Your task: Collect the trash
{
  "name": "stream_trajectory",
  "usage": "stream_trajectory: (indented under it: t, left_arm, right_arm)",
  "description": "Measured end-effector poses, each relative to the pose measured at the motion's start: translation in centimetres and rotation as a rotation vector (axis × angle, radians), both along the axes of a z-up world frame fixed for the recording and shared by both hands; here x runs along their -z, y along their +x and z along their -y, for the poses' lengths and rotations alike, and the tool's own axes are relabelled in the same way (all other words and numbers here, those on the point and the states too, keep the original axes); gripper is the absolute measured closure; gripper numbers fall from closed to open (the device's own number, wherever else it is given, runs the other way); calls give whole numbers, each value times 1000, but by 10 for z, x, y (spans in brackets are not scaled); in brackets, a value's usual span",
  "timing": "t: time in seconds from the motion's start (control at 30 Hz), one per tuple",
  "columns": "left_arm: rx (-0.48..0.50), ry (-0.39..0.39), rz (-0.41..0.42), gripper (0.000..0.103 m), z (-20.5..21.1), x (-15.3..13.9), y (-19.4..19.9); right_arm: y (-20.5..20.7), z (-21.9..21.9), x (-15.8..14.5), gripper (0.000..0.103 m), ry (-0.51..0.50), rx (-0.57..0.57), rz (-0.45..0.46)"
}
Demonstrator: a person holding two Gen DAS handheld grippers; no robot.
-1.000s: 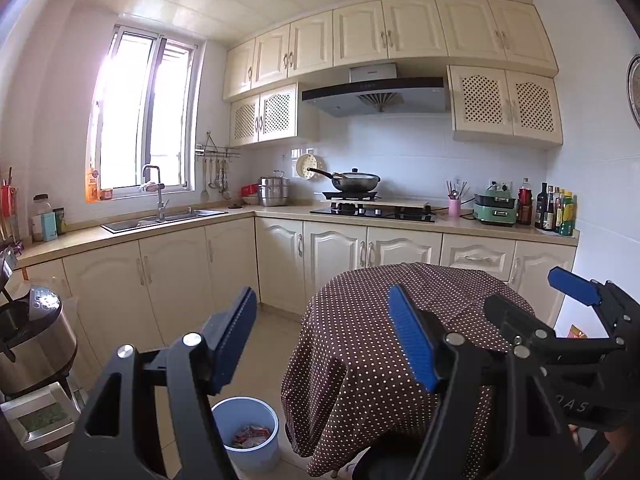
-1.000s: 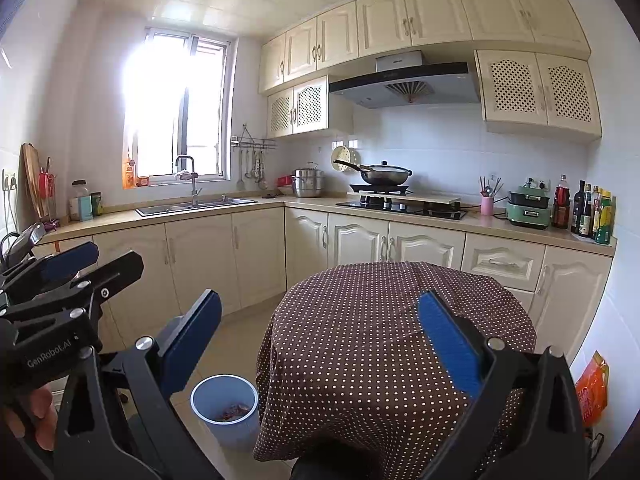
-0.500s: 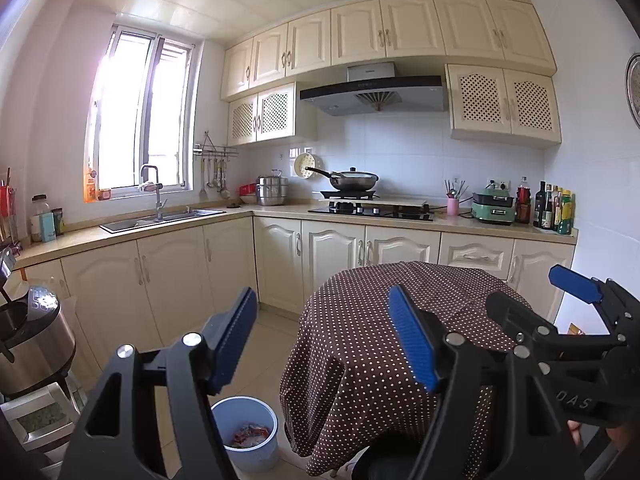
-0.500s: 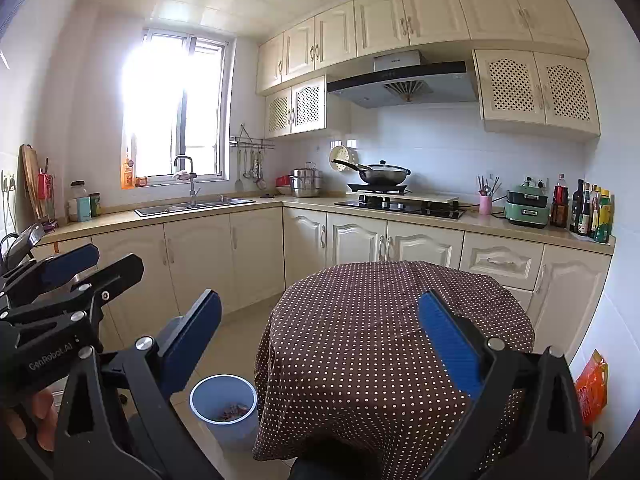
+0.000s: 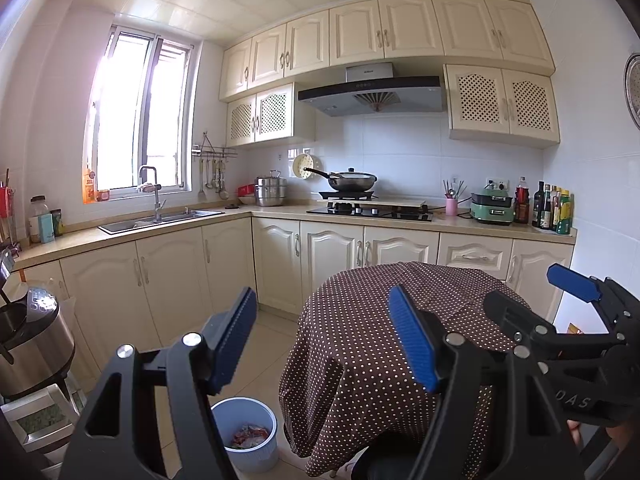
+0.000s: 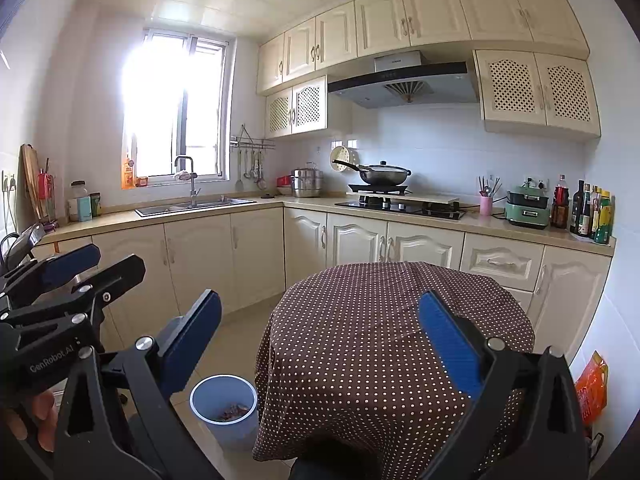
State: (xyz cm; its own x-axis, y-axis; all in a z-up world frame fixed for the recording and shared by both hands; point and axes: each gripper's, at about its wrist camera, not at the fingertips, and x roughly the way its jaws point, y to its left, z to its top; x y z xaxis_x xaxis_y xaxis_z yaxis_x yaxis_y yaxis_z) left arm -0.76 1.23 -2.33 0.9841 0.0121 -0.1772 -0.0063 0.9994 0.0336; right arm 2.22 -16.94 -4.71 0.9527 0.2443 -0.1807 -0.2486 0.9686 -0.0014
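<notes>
Trash sits in the blue bin (image 5: 245,430) on the floor, left of the dotted table (image 5: 400,320). I hold the left gripper (image 5: 320,340) and right gripper (image 6: 320,344) spread and empty. I'd dip low, centre over the rim, then pinch gently.

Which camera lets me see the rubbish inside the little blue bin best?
The left wrist view: it looks further down into the small round blue plastic bin, showing colourful wrappers. The right wrist view shows the same bin with only a small dark heap at the bottom.
</notes>
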Motion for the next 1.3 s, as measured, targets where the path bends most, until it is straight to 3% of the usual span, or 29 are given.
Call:
stream_trajectory:
  t: [1.3]
  left_arm:
    - [2,0,-4,35,6,-1,1]
  right_arm:
    - [5,2,-1,7,1,-2,-11]
